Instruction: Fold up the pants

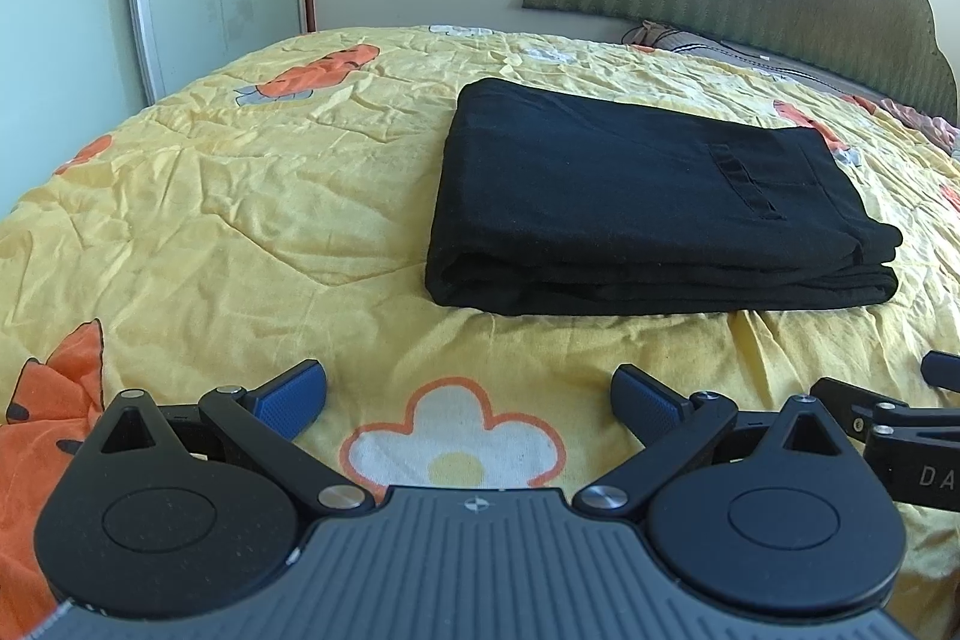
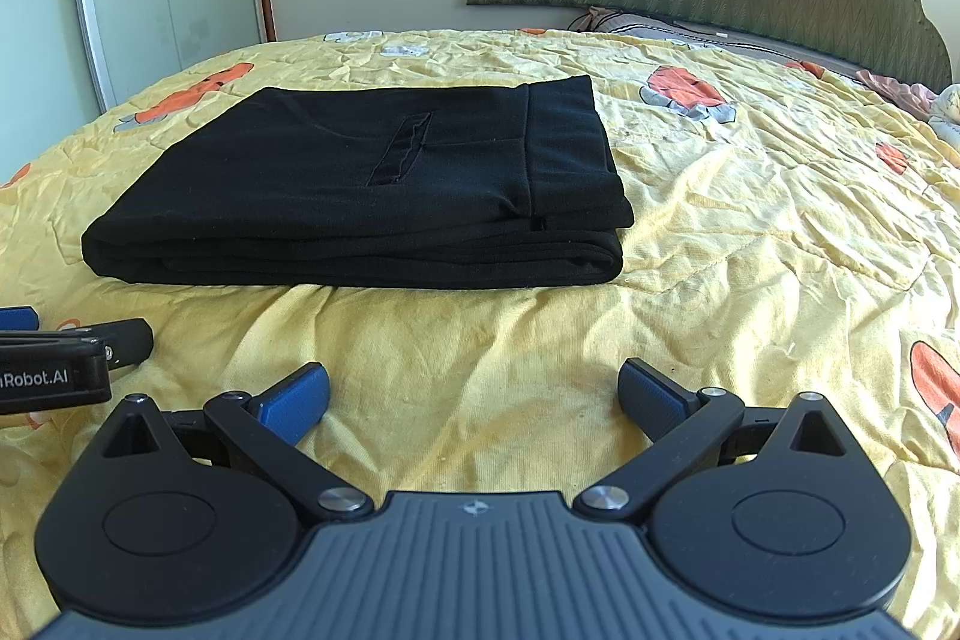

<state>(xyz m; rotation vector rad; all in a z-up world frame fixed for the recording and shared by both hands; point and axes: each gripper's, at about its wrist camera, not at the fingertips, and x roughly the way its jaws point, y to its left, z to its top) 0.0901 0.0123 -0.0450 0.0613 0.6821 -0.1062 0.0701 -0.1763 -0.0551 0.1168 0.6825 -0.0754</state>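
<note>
On quilt (image 2: 720, 232): folded pants (image 2: 360, 184), waistband rightward | both grippers' fingers wide, empty

Two bits of print can be read, both cut off by the frame edge. At 3 o'clock in the left wrist view, the right gripper (image 1: 912, 460) shows white letters "DA" on its black body. At 9 o'clock in the right wrist view, the left gripper (image 2: 54, 376) reads "Robot.AI".
</note>
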